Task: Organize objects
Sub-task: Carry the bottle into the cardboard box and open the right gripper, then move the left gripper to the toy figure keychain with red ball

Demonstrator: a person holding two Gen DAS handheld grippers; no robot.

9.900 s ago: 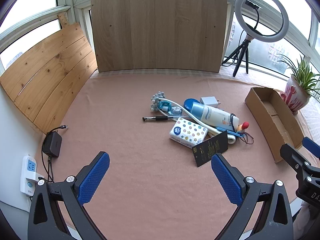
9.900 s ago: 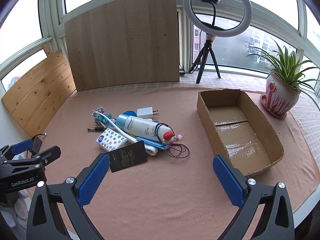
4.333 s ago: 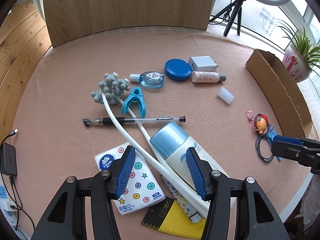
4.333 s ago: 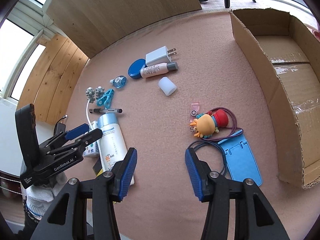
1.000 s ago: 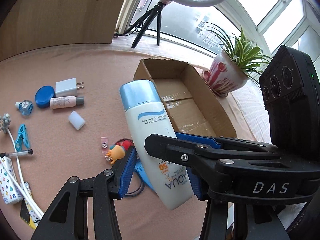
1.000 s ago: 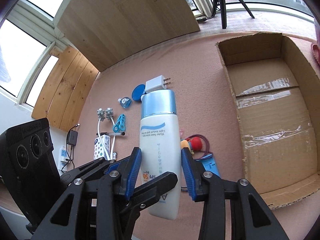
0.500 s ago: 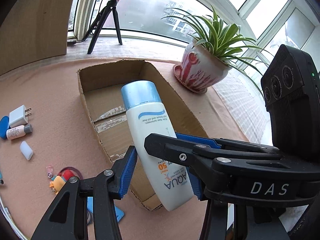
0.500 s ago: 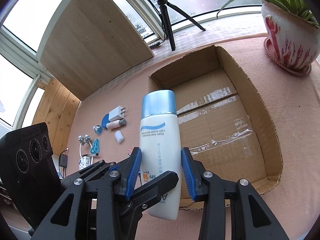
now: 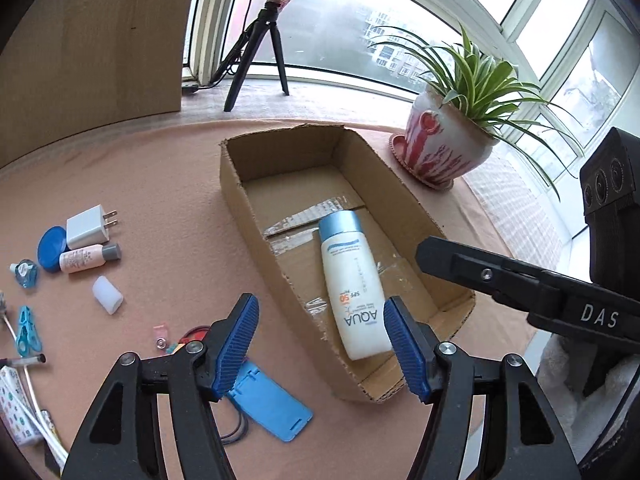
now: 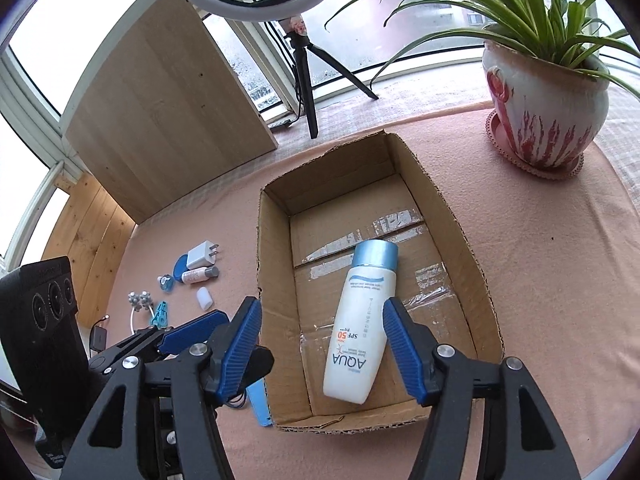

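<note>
A white sunscreen bottle [image 9: 354, 288] with a light-blue cap lies flat on the floor of the open cardboard box [image 9: 256, 236], cap toward the far end; it also shows as the bottle [image 10: 358, 324] inside the box [image 10: 276, 280] in the right wrist view. My left gripper [image 9: 320, 344] hovers above the box's near end, its jaws opening, nothing pressed between the blue pads. My right gripper [image 10: 322, 350] hangs over the same spot, jaws opening too, with the bottle lying free below them. Each gripper shows at the edge of the other's view.
Left of the box on the pink cloth lie a blue phone stand [image 9: 266, 404], white charger plug [image 9: 88, 226], blue lid [image 9: 51, 246], small pink tube [image 9: 86, 258], white cap [image 9: 107, 300] and blue clip [image 9: 26, 330]. A potted plant [image 9: 448, 152] stands right of the box; a ring-light tripod [image 9: 260, 64] behind.
Both grippers let go of the bottle, which dropped from between their pads to the box floor. Both sets of jaws stand wider than half a second ago.
</note>
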